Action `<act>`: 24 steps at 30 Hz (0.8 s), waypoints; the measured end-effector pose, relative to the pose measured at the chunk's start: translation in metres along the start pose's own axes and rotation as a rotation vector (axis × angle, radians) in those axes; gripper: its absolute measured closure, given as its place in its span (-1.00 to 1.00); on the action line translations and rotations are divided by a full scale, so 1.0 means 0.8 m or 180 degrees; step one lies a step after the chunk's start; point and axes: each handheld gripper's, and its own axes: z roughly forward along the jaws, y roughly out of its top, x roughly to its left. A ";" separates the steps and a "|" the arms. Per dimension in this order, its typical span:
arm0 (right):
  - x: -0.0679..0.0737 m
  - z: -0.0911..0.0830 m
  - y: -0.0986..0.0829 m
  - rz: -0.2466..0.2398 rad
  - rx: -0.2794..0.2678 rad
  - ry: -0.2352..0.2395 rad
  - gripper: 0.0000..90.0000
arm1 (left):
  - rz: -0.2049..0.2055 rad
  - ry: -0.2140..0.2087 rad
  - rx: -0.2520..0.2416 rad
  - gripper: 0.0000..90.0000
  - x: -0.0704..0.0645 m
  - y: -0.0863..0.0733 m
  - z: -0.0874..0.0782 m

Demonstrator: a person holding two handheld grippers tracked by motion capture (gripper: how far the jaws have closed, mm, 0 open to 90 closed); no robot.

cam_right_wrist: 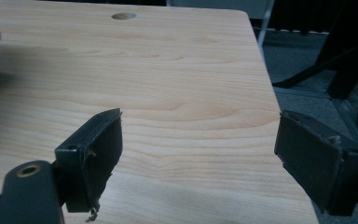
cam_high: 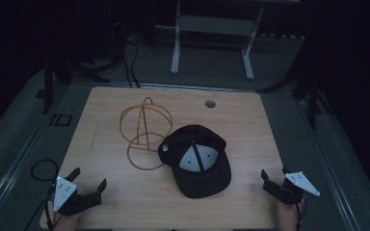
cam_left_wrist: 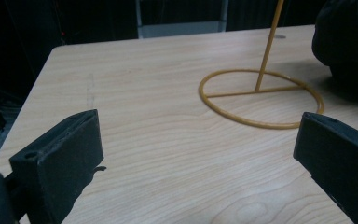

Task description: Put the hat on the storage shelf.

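Matt cloth cap (cam_high: 198, 161), wire stand (cam_high: 144, 132), wood-grain tbl (cam_high: 231, 115)

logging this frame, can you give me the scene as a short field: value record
surface: wooden table, round hole near the far edge
cap: black cap, upside down, pale lining showing, at the table's middle
stand: yellow wire stand, upright, ring base flat on the table, beside the cap at its left
left gripper: open, holds nothing, at the near left corner
right gripper: open, holds nothing, at the near right edge
contact: neither gripper touches the cap or the stand
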 end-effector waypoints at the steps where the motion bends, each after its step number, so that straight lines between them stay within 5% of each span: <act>1: 0.000 0.000 0.000 0.0000 0.0000 0.0000 -0.67 | -0.0001 -0.0012 -0.0023 -0.96 -0.001 0.001 -0.001; 5: -0.001 0.001 0.004 -0.0024 0.0067 0.0137 -0.67 | -0.0018 -0.0088 -0.0062 -0.96 -0.006 0.003 -0.002; 9: 0.001 -0.002 0.014 -0.0100 0.0055 0.0124 -0.68 | 0.0010 -0.0143 -0.0096 -0.96 -0.010 0.004 -0.002; 15: 0.007 -0.009 0.047 0.0023 0.0051 0.0369 -0.70 | -0.0140 -0.0343 -0.0194 -0.96 -0.014 0.005 -0.002; 20: 0.026 -0.010 0.076 -0.0137 0.0085 0.0500 -0.73 | -0.0014 -0.0354 -0.0059 -0.95 -0.020 0.005 0.001; 24: 0.042 -0.010 0.098 -0.0194 0.0048 0.0809 -0.74 | -0.0062 -0.0414 0.0046 -0.95 -0.023 0.006 0.003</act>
